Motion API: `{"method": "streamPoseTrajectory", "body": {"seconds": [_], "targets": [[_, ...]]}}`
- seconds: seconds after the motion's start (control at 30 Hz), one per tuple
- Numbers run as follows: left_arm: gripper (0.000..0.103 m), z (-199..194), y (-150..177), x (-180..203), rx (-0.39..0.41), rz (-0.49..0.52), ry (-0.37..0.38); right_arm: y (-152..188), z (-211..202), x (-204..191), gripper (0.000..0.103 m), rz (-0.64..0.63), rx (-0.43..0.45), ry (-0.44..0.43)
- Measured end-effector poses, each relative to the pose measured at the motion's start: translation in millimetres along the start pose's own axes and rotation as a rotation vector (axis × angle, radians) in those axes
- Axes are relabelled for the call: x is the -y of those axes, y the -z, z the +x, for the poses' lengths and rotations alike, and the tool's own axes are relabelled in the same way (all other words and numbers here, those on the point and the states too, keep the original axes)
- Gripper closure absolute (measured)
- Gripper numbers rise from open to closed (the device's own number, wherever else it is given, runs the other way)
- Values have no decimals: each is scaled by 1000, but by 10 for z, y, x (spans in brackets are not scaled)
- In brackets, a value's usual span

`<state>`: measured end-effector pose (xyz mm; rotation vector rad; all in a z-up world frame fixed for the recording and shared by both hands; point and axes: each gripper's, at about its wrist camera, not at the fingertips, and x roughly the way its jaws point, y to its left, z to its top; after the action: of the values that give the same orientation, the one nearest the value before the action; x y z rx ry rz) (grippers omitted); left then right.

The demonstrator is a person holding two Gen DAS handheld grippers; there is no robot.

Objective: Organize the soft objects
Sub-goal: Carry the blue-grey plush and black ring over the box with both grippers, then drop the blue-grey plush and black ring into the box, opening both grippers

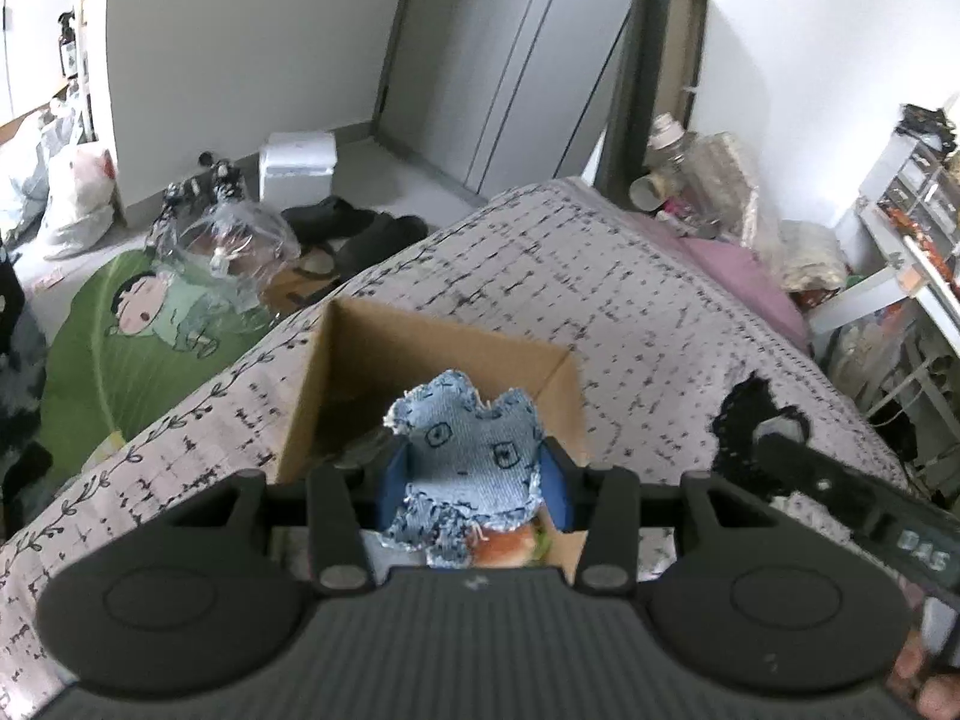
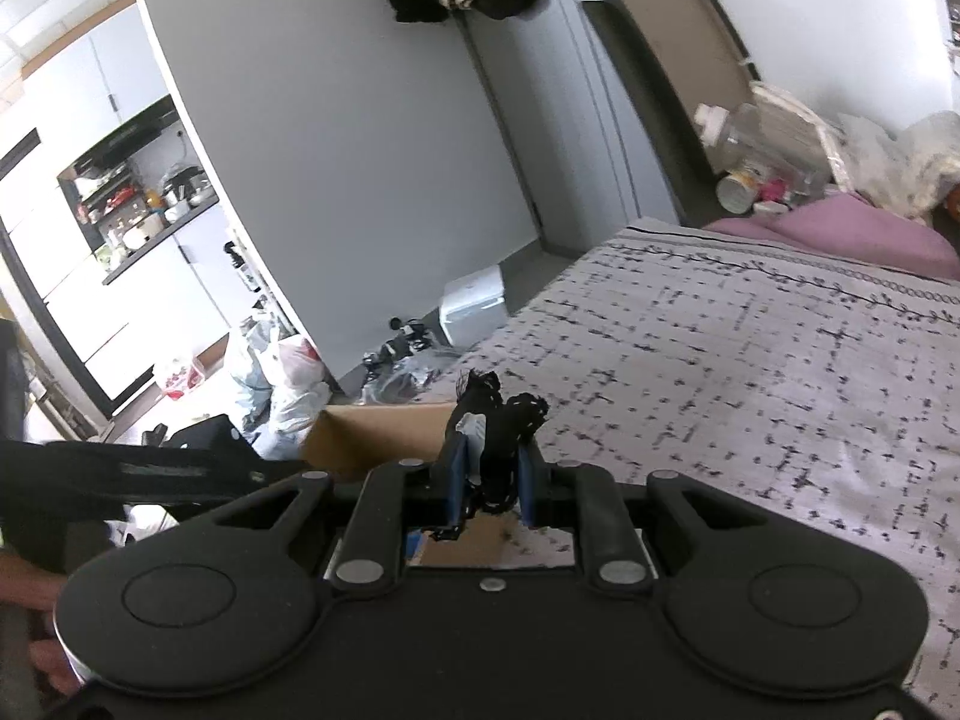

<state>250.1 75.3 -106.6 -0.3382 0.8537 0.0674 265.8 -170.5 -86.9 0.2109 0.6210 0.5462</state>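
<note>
L jaws clamp denim toy [image 1: 465, 468] | R jaws clamp black toy [image 2: 498, 444]

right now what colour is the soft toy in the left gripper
Light blue denim toy with dark stitched squares and frayed edges; clearest in the left wrist view.

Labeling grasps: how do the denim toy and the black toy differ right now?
The denim toy is pale blue with drawn eyes; the black toy is black with white stitching. The denim toy fills wide-set left gripper jaws; the black toy sits in nearly closed right gripper jaws. Both are held near the cardboard box.
</note>
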Motion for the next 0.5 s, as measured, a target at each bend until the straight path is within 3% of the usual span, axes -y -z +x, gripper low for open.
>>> {"method": "streamPoseTrajectory", "body": {"seconds": [0.37, 0.5], "targets": [[56, 328, 50, -185, -71, -36, -3, 1, 211, -363, 85, -17, -26, -24], [46, 385, 43, -200, -81, -40, -4, 15, 279, -456, 85, -28, -37, -32]]}}
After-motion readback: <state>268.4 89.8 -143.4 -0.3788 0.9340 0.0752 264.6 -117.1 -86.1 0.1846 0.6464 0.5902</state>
